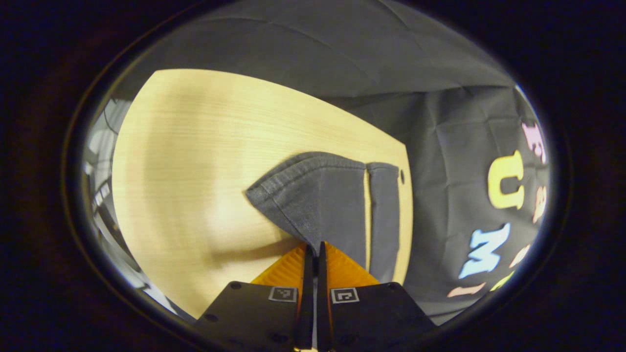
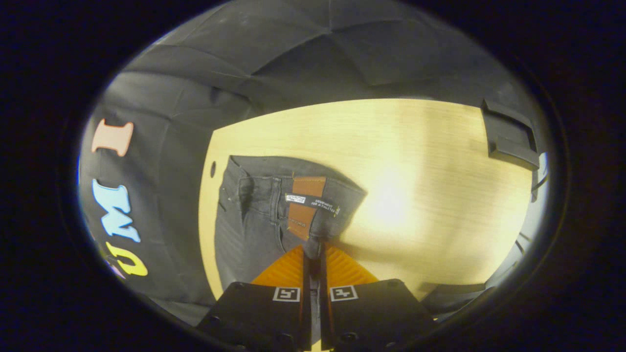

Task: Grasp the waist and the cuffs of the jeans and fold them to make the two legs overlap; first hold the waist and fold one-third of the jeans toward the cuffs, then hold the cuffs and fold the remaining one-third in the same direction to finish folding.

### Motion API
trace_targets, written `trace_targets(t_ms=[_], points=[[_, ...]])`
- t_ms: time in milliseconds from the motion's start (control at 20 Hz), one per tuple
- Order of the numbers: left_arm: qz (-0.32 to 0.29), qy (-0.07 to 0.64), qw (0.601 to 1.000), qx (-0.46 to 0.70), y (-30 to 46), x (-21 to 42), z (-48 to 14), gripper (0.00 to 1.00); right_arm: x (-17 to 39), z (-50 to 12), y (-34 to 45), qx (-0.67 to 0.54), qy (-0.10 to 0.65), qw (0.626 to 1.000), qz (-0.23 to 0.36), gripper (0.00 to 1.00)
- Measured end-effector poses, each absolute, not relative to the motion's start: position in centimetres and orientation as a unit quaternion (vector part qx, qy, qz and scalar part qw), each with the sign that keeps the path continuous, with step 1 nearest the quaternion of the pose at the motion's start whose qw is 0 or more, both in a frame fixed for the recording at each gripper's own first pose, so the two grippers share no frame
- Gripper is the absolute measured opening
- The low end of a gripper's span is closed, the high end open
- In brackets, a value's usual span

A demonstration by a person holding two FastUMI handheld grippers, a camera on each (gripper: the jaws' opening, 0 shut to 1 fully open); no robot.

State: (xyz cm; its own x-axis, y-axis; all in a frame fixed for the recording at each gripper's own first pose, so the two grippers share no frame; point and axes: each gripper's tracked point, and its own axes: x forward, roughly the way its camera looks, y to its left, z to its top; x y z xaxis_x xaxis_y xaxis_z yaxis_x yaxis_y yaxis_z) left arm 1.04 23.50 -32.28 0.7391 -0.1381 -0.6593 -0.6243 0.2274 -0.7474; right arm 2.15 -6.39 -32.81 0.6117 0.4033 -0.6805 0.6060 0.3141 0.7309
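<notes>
Both hand-held grippers pinch the jeans [image 2: 254,215] by the tabletop [image 1: 205,146] edge: left hand-held gripper [image 1: 313,248] on a cuff [image 1: 313,200], right hand-held gripper [image 2: 313,250] on the waist [image 2: 298,195]. I think the legs are being laid together; next, carry both ends across evenly.

The left gripper view looks along its jaws, close over the cuff end of the jeans [image 1: 332,195]. The right gripper view looks likewise, close over the waist end. Both share the wooden table [image 1: 205,146] and the booth wall.
</notes>
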Motion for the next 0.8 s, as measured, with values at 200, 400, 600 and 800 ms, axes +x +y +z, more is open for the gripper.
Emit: trace_targets(t_ms=[200, 400, 600, 800], points=[[0.162, 0.297, 0.703, -0.625, 22.8, 1.8, -29.2, 0.11, 3.2, -27.9, -6.6, 0.595, 0.434, 0.676, 0.013, 0.07], [0.151, 0.288, 0.704, -0.631, 20.0, 3.8, -23.1, 0.11, 6.3, -22.8, -6.5, 0.596, 0.445, 0.661, 0.1, 0.07], [0.141, 0.277, 0.704, -0.639, 18.2, 9.5, -18.4, 0.11, 12.8, -16.7, -5.3, 0.593, 0.432, 0.66, 0.159, 0.06], [0.15, 0.281, 0.719, -0.617, 18.2, 16.4, -17.1, 0.11, 20.2, -14.1, -2.7, 0.575, 0.429, 0.675, 0.173, 0.06]])
